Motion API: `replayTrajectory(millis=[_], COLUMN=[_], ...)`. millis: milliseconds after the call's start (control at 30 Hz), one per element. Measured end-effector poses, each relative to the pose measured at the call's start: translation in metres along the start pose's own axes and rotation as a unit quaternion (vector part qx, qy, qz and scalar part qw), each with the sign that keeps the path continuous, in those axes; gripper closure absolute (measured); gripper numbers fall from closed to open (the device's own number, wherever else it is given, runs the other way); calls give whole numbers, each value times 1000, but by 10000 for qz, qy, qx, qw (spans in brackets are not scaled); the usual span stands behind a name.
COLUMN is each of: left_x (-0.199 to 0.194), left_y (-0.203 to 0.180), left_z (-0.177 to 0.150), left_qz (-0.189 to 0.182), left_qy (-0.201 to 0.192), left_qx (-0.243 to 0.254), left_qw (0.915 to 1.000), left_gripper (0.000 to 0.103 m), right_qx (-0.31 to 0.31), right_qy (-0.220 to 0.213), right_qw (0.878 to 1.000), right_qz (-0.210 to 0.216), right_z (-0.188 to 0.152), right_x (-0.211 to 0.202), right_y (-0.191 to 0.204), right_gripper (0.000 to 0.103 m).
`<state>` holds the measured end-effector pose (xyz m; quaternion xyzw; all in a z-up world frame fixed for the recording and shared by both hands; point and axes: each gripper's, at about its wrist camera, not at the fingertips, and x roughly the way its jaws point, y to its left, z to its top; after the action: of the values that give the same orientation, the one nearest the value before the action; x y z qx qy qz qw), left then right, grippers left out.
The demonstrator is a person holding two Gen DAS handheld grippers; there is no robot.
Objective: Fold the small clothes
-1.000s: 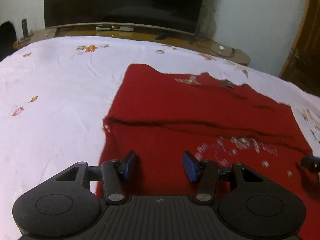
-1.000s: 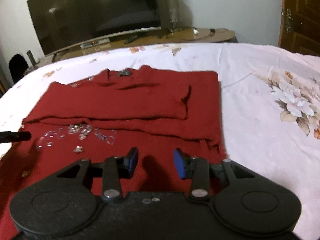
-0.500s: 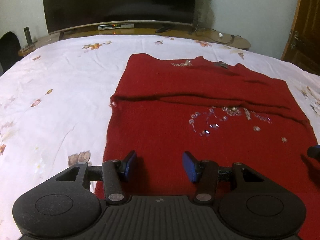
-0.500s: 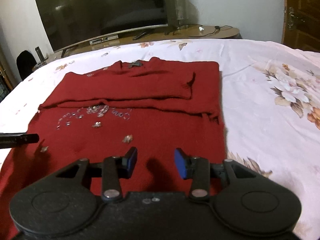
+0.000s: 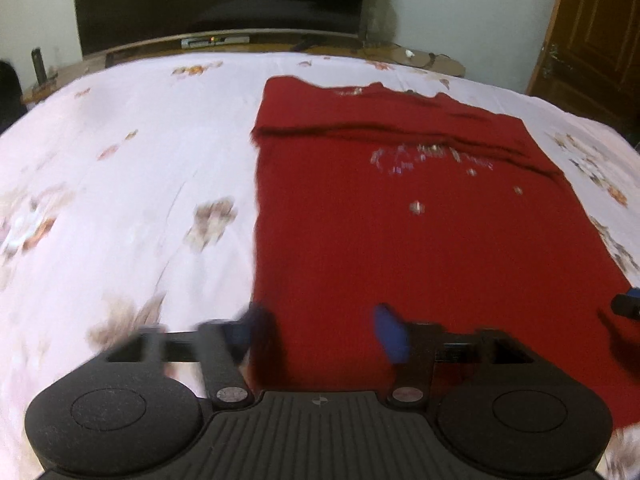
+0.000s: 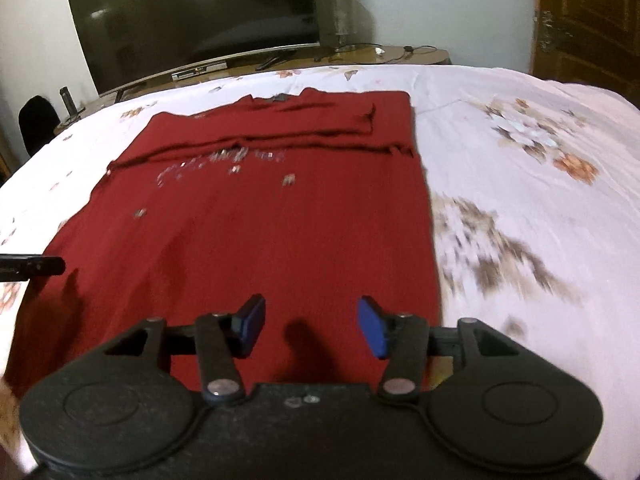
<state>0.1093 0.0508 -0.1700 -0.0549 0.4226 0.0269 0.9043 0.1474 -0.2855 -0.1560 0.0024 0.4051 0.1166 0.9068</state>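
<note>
A dark red garment (image 5: 420, 220) with small silver sequins lies flat on the bed, its sleeves folded across the far part; it also shows in the right wrist view (image 6: 272, 216). My left gripper (image 5: 320, 330) is open and empty over the garment's near left edge. My right gripper (image 6: 312, 324) is open and empty over the near right part. The right gripper's tip (image 5: 626, 304) shows at the right of the left view; the left gripper's tip (image 6: 32, 266) shows at the left of the right view.
The bed has a white sheet with flower prints (image 5: 120, 200) (image 6: 540, 200). Beyond it stand a large dark TV (image 6: 192, 20) on a low wooden stand (image 6: 360, 54) and a wooden door (image 6: 588, 16) at the right.
Both grippers have drawn back toward the garment's near hem, so more of the garment shows. Both stay open. The garment has not moved.
</note>
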Motion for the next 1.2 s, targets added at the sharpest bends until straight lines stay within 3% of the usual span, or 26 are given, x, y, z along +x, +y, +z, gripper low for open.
replayTrajectory(millis=[167,433,500,567,633,667,700,733,800,1000,1200], left_x=[-27,-25,-21,-16,-11,-8,-5,-3,0,-11,-16], left_y=[17,19,16,16,18,20,23,25,27,18,17], left_z=[-32,-61,-61,-60,-57,-55,-54,-52,-51,-34,17], left_qz=[-158,-921,-1080,-1238,-1328,-1366,-1411,-1460,-1560,-1835,-2029], left_qy=[41,328,365,384,413,431,448,486,502,102,-440], left_qx=[0,-403,-388,-489,-612,-666,-721,-783,-890,-788,-911], left_qw=[9999,9944,9927,9904,9884,9874,9863,9850,9825,9798,9740], left_gripper=[18,19,44,52,60,70,87,91,93,94,94], right_qx=[225,499,641,813,1014,1102,1214,1313,1495,1345,1418], right_qy=[136,335,356,383,406,415,422,417,412,304,-243], right_qw=[9996,9979,9971,9958,9940,9930,9917,9904,9877,9892,9865], right_qz=[-136,-255,-221,-179,-56,13,66,111,214,507,782], right_z=[-36,-67,-71,-73,-74,-74,-74,-73,-71,-55,-12], right_x=[-26,-43,-44,-44,-44,-43,-41,-40,-38,-45,-55], right_y=[1,-1,-4,-8,-11,-13,-16,-18,-22,-15,-19], right_gripper=[50,50,51,52,63,66,73,82,97,97,97])
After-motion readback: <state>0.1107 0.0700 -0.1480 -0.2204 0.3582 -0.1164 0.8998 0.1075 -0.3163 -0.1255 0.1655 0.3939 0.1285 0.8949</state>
